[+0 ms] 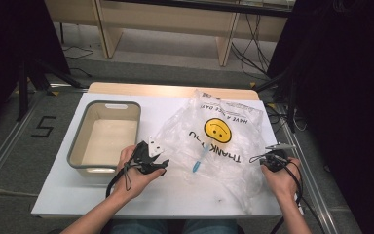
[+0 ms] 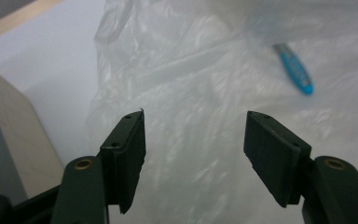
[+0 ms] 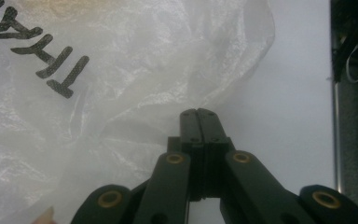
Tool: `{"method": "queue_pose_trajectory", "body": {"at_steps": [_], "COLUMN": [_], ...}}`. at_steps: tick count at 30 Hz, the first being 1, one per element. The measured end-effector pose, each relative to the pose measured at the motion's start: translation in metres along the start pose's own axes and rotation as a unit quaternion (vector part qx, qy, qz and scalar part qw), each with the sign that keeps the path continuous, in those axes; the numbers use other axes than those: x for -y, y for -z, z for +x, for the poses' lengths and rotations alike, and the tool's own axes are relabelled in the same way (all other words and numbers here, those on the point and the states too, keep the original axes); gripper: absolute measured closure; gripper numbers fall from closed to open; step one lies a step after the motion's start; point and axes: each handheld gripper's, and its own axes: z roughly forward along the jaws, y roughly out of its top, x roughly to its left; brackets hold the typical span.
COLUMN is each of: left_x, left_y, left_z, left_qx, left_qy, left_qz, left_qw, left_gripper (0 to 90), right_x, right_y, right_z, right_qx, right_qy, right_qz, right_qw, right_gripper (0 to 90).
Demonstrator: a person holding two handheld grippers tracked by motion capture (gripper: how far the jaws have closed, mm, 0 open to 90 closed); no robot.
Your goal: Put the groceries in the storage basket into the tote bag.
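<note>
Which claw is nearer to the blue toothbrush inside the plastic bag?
Left. The left claw is open just beside the blue toothbrush; the right claw is shut at the plastic bag's far edge.

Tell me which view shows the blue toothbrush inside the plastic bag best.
The high view: the toothbrush lies whole inside the clear plastic bag, below its smiley print. The left gripper view catches just its blue end, blurred through the film. The right gripper view has bag film and lettering, with the brush out of frame.

A crumpled clear plastic bag (image 1: 214,141) with a yellow smiley face lies spread on the white tabletop (image 1: 175,195), a blue-handled toothbrush (image 1: 199,160) inside.
</note>
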Motion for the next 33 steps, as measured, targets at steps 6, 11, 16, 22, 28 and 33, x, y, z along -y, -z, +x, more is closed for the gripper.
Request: {"method": "queue_pose_trajectory", "body": {"at_steps": [6,11,16,22,28,33], "left_x": [0.007,0.006,0.006,0.005,0.006,0.006], "left_y": [-0.011,-0.014,-0.015,-0.013,-0.01,-0.008], "left_z": [-0.005,-0.007,-0.005,-0.006,-0.015,-0.019], "left_qx": [0.002,0.015,0.02,0.033,0.05,0.06], "left_qy": [-0.017,-0.007,0.001,0.016,0.014,0.014], "left_qz": [0.073,0.099,0.109,0.104,0.105,0.105], "left_qw": [0.9972,0.9949,0.9938,0.9939,0.9931,0.9926], "left_gripper": [51.9,75.7,89.1,89.4,89.5,89.5], "right_x": [0.0,-0.001,-0.002,-0.009,-0.008,0.002], "right_y": [-0.006,-0.004,0.002,0.017,0.032,0.042], "right_z": [-0.006,-0.005,-0.002,0.003,0.015,0.031], "right_qx": [-0.001,-0.003,0.005,0.012,-0.034,-0.106], "right_qy": [0.004,0.002,-0.003,-0.002,-0.009,-0.02], "right_qz": [-0.005,-0.017,-0.037,-0.065,-0.069,-0.053], "right_qw": [1.0,0.9998,0.9993,0.9978,0.997,0.9928], "right_gripper": [90.0,83.1,71.5,62.4,53.8,46.5]}}
